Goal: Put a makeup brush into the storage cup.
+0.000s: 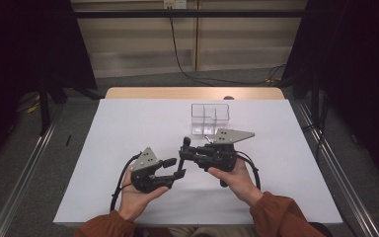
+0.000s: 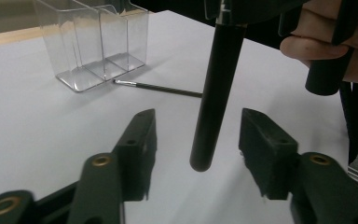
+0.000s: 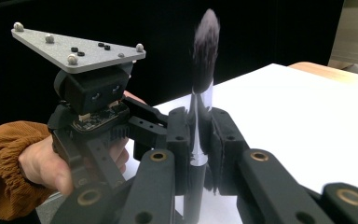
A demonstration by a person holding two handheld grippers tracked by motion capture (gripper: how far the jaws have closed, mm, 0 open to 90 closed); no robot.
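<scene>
Standing clamped in the right gripper (image 3: 200, 154), brush (image 3: 204, 70) hangs between open left fingers (image 2: 137, 144).

We find no text, label, brand, number or sign that can be read anywhere around the white table (image 1: 128, 148).
</scene>
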